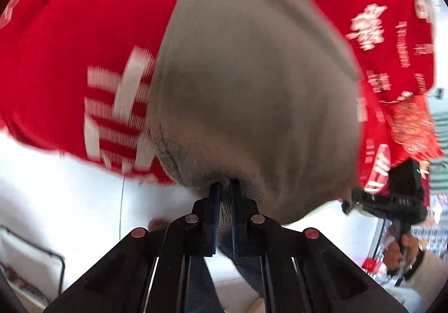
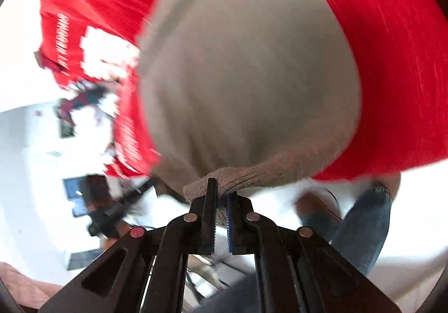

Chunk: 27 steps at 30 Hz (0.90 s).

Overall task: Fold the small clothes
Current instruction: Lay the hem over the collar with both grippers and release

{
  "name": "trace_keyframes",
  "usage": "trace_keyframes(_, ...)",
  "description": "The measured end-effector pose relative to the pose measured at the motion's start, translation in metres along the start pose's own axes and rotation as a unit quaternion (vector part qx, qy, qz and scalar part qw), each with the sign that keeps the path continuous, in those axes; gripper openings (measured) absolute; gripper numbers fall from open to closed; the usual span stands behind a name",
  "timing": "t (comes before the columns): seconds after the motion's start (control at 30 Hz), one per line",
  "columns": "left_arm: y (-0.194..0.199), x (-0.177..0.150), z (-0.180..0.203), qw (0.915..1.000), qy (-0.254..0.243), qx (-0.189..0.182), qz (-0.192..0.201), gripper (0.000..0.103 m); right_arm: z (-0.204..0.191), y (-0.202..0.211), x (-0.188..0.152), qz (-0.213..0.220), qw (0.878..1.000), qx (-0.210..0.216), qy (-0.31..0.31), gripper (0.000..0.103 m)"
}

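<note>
A beige knit garment (image 1: 252, 83) hangs in front of a red cloth with white print (image 1: 84, 33). My left gripper (image 1: 226, 187) is shut on the garment's ribbed edge. My right gripper (image 2: 221, 187) is shut on another part of the same ribbed edge (image 2: 252, 173), and the garment (image 2: 246, 66) fills the middle of its view. The right gripper also shows at the right of the left wrist view (image 1: 392, 201), held in a hand. Both views are blurred by motion.
The red printed cloth (image 2: 392, 75) covers the surface behind the garment. The person's jeans (image 2: 364, 229) show at lower right. White floor (image 1: 56, 187) lies below, with a dark metal frame (image 1: 56, 257) at lower left. The left gripper (image 2: 112, 215) shows blurred at the left.
</note>
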<state>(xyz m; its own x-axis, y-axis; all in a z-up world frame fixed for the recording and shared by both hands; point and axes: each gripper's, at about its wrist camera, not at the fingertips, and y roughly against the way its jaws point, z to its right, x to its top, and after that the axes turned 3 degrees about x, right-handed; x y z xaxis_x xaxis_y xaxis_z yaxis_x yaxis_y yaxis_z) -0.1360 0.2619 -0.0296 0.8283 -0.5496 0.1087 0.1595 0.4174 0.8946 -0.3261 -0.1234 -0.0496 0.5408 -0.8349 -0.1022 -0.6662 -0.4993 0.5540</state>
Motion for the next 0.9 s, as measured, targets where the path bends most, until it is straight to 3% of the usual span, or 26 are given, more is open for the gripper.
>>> trace_keyframes(0.17, 0.037, 0.074, 0.032, 0.9974, -0.046, -0.015, 0.054, 0.007, -0.024, 0.012, 0.063, 0.047, 0.998, 0.026, 0.017, 0.005)
trace_keyframes(0.27, 0.031, 0.126, 0.044, 0.9940, -0.075, 0.023, 0.077, 0.007, -0.023, 0.016, 0.105, 0.078, 0.997, 0.021, 0.006, 0.005)
trace_keyframes(0.33, 0.024, 0.155, 0.052, 0.9911, -0.081, 0.059, 0.088, 0.007, -0.023, 0.014, 0.128, 0.081, 0.996, -0.024, 0.017, 0.005)
trace_keyframes(0.4, 0.027, 0.168, 0.056, 0.9877, -0.086, 0.082, 0.101, 0.007, -0.036, 0.003, 0.135, 0.036, 0.993, -0.090, 0.074, 0.010)
trace_keyframes(0.43, 0.029, 0.170, 0.051, 0.9854, -0.090, 0.095, 0.109, 0.007, -0.048, -0.007, 0.128, -0.005, 0.985, -0.126, 0.120, 0.012)
trace_keyframes(0.47, 0.031, 0.170, 0.052, 0.9829, -0.093, 0.112, 0.112, 0.007, -0.056, -0.013, 0.120, -0.030, 0.976, -0.147, 0.156, 0.020)
trace_keyframes(0.5, 0.025, 0.165, 0.051, 0.9830, -0.091, 0.120, 0.105, 0.007, -0.071, -0.027, 0.100, -0.072, 0.953, -0.186, 0.228, 0.056)
trace_keyframes(0.53, 0.020, 0.160, 0.046, 0.9839, -0.086, 0.127, 0.091, 0.007, -0.076, -0.035, 0.088, -0.090, 0.939, -0.201, 0.265, 0.082)
trace_keyframes(0.57, 0.017, 0.155, 0.041, 0.9847, -0.083, 0.132, 0.078, 0.007, -0.082, -0.050, 0.069, -0.122, 0.913, -0.220, 0.320, 0.083)
trace_keyframes(0.67, 0.003, 0.138, 0.033, 0.9835, -0.078, 0.156, 0.048, 0.007, -0.081, -0.086, 0.049, -0.178, 0.876, -0.249, 0.373, 0.074)
trace_keyframes(0.7, -0.001, 0.134, 0.031, 0.9832, -0.074, 0.162, 0.041, 0.007, -0.077, -0.099, 0.046, -0.195, 0.868, -0.255, 0.379, 0.062)
trace_keyframes(0.73, -0.005, 0.131, 0.030, 0.9835, -0.069, 0.164, 0.035, 0.007, -0.073, -0.113, 0.045, -0.209, 0.859, -0.265, 0.384, 0.043)
trace_keyframes(0.77, -0.008, 0.128, 0.029, 0.9840, -0.064, 0.164, 0.031, 0.007, -0.074, -0.122, 0.043, -0.214, 0.852, -0.276, 0.390, 0.033)
trace_keyframes(0.8, -0.011, 0.126, 0.029, 0.9843, -0.059, 0.164, 0.027, 0.007, -0.077, -0.127, 0.041, -0.210, 0.838, -0.292, 0.409, 0.011)
trace_keyframes(0.83, -0.014, 0.124, 0.030, 0.9843, -0.059, 0.165, 0.024, 0.007, -0.081, -0.127, 0.037, -0.211, 0.837, -0.289, 0.415, 0.006)
trace_keyframes(0.9, -0.015, 0.125, 0.033, 0.9830, -0.064, 0.171, 0.023, 0.007, -0.103, -0.110, 0.038, -0.190, 0.843, -0.261, 0.430, 0.005)
